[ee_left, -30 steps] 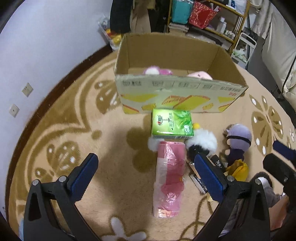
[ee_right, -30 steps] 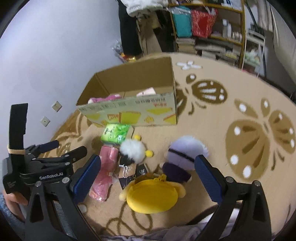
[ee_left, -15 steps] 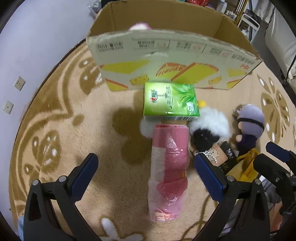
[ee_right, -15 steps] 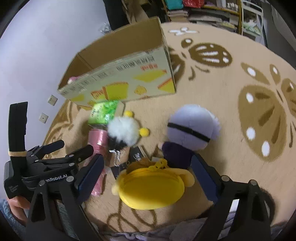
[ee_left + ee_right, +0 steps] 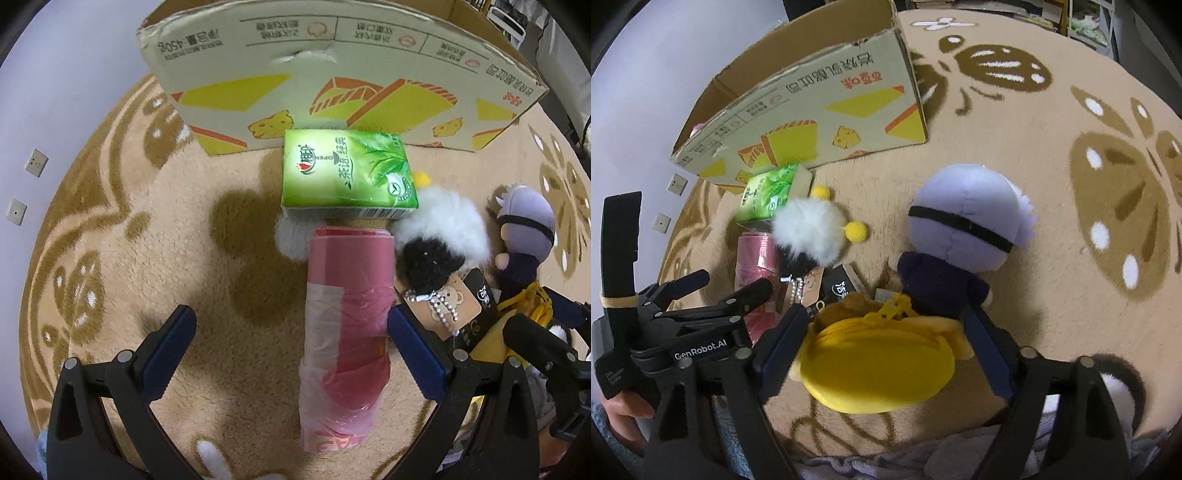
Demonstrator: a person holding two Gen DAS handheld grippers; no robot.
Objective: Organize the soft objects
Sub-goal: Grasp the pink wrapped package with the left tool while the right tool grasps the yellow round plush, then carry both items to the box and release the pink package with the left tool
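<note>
— What's under your left gripper (image 5: 291, 343)?

— A pink roll (image 5: 345, 332) of crinkly plastic film, a long cylinder lying on the fuzzy beige carpet (image 5: 110, 236). My jaws are spread wide; the right pad sits just beside the roll, the left pad well off it. Beyond its far end lies a glossy green tissue pack (image 5: 347, 175), against the printed cardboard box (image 5: 332, 74).

— And your right gripper (image 5: 886, 345)?

— Also wide, straddling a smooth, rounded yellow plush pouch (image 5: 875, 365) with a zipper; whether the pads touch it I cannot tell. Just past it lies a lavender-headed doll (image 5: 964, 236) in a dark outfit, and a fluffy white-and-black pom-pom (image 5: 809, 236) with yellow balls beside the roll.
</note>
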